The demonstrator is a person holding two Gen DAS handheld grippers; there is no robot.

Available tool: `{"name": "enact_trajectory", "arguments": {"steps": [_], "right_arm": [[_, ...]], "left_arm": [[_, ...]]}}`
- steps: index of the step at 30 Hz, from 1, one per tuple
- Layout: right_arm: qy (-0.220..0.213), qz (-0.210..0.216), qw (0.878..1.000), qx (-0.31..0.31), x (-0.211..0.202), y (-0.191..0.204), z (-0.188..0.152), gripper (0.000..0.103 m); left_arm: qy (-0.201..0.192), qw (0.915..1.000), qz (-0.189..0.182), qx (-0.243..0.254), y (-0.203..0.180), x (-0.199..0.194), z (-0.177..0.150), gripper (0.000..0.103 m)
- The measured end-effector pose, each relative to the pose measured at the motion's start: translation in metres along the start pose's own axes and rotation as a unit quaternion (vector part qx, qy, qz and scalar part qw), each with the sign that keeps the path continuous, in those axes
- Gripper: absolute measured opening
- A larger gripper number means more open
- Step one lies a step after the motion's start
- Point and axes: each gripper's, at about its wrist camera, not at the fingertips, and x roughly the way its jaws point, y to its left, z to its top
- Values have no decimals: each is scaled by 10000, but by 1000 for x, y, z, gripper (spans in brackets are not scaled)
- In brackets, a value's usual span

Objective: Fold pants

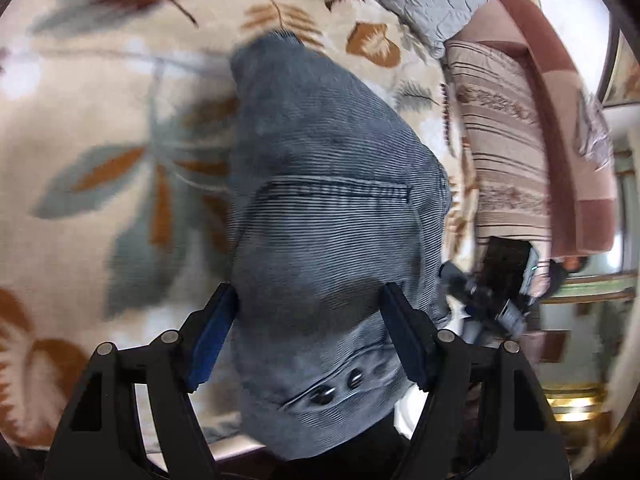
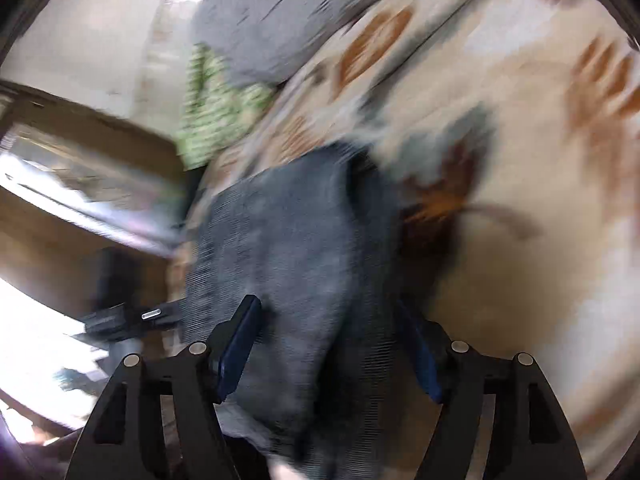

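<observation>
Left gripper (image 1: 308, 334) and right gripper (image 2: 334, 346) gape, empty, over the pants (image 1: 332, 200) at mid-frame. Risk: the loose fold may slump open on the bedspread (image 1: 100, 120).

Folded blue corduroy pants (image 1: 332, 184) on bedspread

Bare leaf-print bedspread (image 1: 100, 128) lies open beside the pants (image 1: 328, 184); a striped cushion (image 1: 504, 152) blocks the far side.

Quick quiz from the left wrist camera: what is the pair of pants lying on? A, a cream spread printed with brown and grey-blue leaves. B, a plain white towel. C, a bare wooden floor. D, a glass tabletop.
A: the blue-grey corduroy pants lie on a cream spread printed with brown and grey-blue leaves, which shows on both sides of them.
</observation>
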Motion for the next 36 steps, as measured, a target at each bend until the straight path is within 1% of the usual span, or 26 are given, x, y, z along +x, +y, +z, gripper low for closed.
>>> {"name": "enact_trajectory", "arguments": {"steps": [1, 2, 3, 5, 6, 8, 9, 10, 11, 12, 13, 15, 17, 20, 22, 25, 27, 29, 32, 36], "right_arm": [[46, 93, 9999, -61, 1, 1, 1, 80], [69, 225, 9997, -46, 1, -1, 2, 82], [77, 257, 9996, -31, 1, -3, 3, 82], [200, 112, 9997, -124, 6, -4, 6, 81], [221, 41, 9996, -180, 7, -1, 6, 81], [308, -253, 9984, -397, 13, 11, 5, 82], [314, -378, 9977, -472, 16, 18, 5, 81], [338, -339, 9977, -477, 16, 23, 3, 77], [361, -256, 9979, -479, 15, 28, 1, 67], [388, -223, 9976, -521, 14, 34, 0, 64], [401, -220, 9971, -613, 12, 41, 0, 62], [421, -230, 9965, -683, 11, 52, 3, 62], [447, -255, 9961, -715, 12, 62, 10, 62], [377, -221, 9958, -805, 14, 81, 27, 62], [232, -174, 9947, -990, 14, 98, 42, 62], [22, -56, 9931, -1175, 19, 115, 67, 62], [-48, -103, 9920, -1254, 31, 123, 84, 64], [-94, -262, 9909, -1319, 50, 127, 100, 64], [-68, -525, 9908, -1246, 83, 120, 121, 64], [77, -924, 9870, -1314, 115, 104, 133, 64]], "left_arm": [[-21, 10000, -22, 3, 0, 2, 2, 82], [-20, 10000, -70, 22, 1, 5, 3, 83], [3, 9999, -108, 30, 2, 8, 4, 85], [35, 9998, -178, -28, 4, 15, 4, 87], [27, 9997, -235, -88, 5, 19, 6, 90], [-92, 9993, -326, -167, 3, 20, 5, 90], [-94, 9990, -413, -116, -1, 20, 4, 85], [-92, 9988, -486, -23, -6, 17, 2, 78], [-102, 9985, -532, 75, -12, 15, 0, 61], [-110, 9976, -650, 208, -19, 10, -3, 48], [-144, 9971, -685, 301, -24, 6, -5, 46], [-246, 9956, -756, 495, -34, -2, -4, 37], [-351, 9948, -771, 565, -41, -11, -1, 37], [-576, 9940, -680, 631, -45, -29, 8, 34], [-807, 9921, -632, 719, -49, -44, 18, 34], [-1123, 9889, -435, 876, -52, -65, 37, 35], [-1236, 9876, -222, 938, -51, -70, 54, 35], [-1258, 9878, 5, 921, -45, -68, 69, 35], [-1198, 9894, 278, 768, -29, -57, 92, 35], [-1069, 9916, 517, 516, -3, -35, 114, 35]]}}
